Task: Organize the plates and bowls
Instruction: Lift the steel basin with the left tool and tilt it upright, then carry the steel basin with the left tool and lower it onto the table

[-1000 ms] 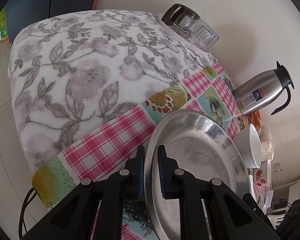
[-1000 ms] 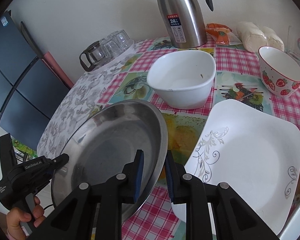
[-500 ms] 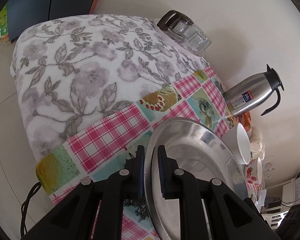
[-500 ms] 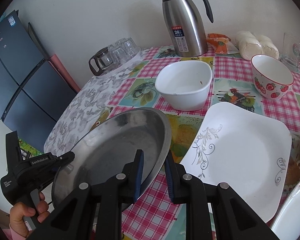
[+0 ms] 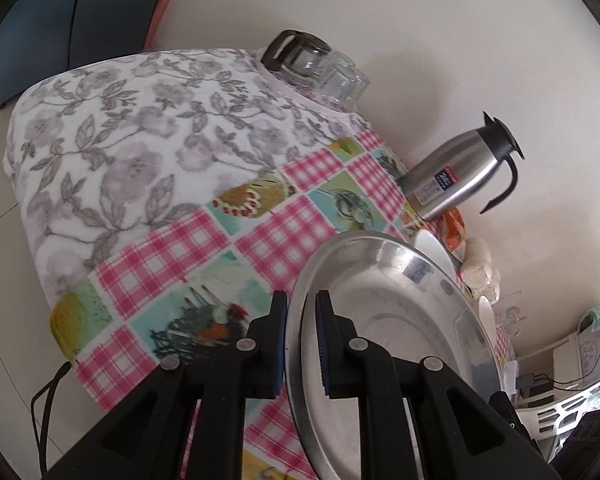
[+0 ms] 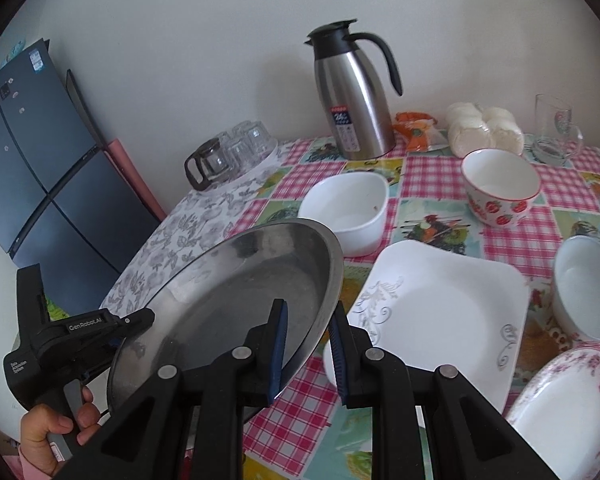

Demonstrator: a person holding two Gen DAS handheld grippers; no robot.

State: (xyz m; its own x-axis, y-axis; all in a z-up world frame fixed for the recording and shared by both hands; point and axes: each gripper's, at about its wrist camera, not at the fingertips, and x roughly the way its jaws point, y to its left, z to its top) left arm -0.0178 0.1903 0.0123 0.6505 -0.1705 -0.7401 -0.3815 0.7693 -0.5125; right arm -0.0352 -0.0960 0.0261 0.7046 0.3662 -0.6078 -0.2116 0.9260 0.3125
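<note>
Item: steel plate (image 6: pixel 236 292), round, shallow, held tilted in the air over the near-left part of the table (image 6: pixel 420 172), rim to rim between two tools.
Left gripper (image 5: pixel 301 340): fingers pinching the plate's near rim, one pad on each face.
Right gripper (image 6: pixel 308 344): fingers straddle the opposite rim; the left pad lies on the inner face, the right pad seems to stand a little off the underside, so its grip is probably loose.
Change over the last second: the plate has risen and both cameras have drawn back from the table, so more dishes now show. Judgement: it is mid-carry, likely toward a stack.
Other task stock on the table: square white plate (image 6: pixel 440 304) just right of the steel one; white square bowl (image 6: pixel 346 210) behind it; strawberry bowl (image 6: pixel 500 190); a further white bowl (image 6: pixel 588 284) and floral plate (image 6: pixel 572 408), both cut by the frame edge.
Hidden: the table directly beneath the steel plate.
</note>
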